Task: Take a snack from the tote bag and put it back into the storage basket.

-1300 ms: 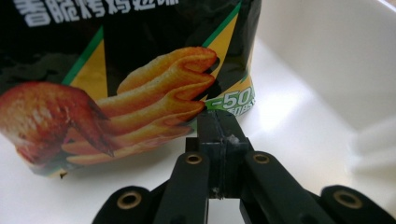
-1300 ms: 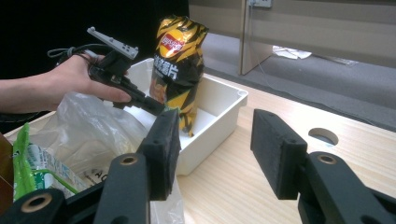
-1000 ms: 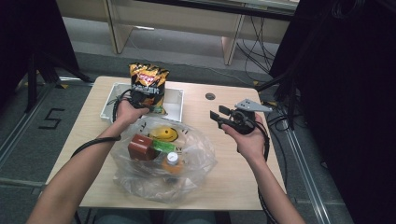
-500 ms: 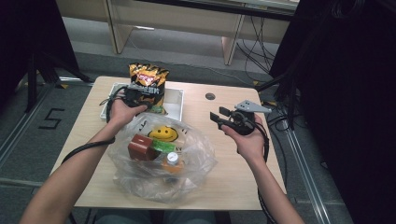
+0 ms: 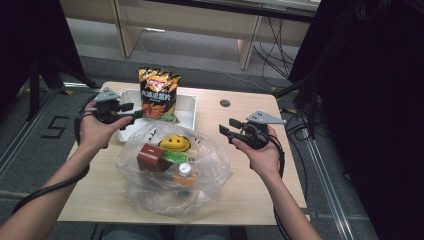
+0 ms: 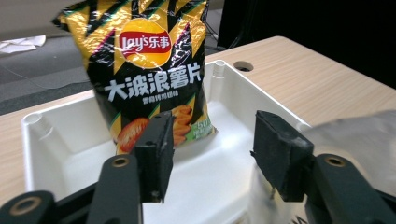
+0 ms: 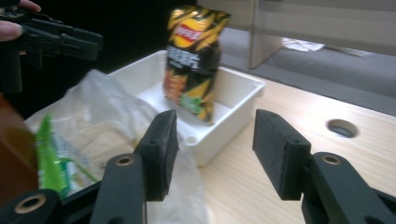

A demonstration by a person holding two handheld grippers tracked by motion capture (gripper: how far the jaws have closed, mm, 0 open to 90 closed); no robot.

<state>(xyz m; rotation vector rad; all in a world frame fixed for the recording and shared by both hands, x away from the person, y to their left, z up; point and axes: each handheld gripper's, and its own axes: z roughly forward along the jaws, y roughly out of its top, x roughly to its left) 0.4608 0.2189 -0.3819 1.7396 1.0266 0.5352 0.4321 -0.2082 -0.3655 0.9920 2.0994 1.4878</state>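
Observation:
A black-and-yellow chips bag [image 5: 159, 94] stands upright in the white tray [image 5: 187, 114] at the table's back. My left gripper [image 5: 133, 112] hovers just left of the bag, its jaws pointing at it. In the left gripper view the jaws [image 6: 210, 144] have just been opening, with nothing between them; the chips bag [image 6: 149, 70] stands beyond them in the tray [image 6: 51, 140]. My right gripper [image 5: 228, 127] is held open above the table's right side, its gap [image 7: 212, 140] empty, facing the chips bag [image 7: 194, 56] and the tray [image 7: 238, 91].
A clear plastic bag [image 5: 210, 172] lies at the table's middle, holding a brown box [image 5: 150, 157], a green packet [image 5: 175, 156], a yellow smiley item [image 5: 175, 143] and a capped bottle [image 5: 184, 171]. A cable hole [image 5: 225, 103] sits behind the right gripper.
The left gripper has let go of the chips bag, opened, and drawn back to the left and upward. The bag stays standing in the tray. The right gripper has barely moved.

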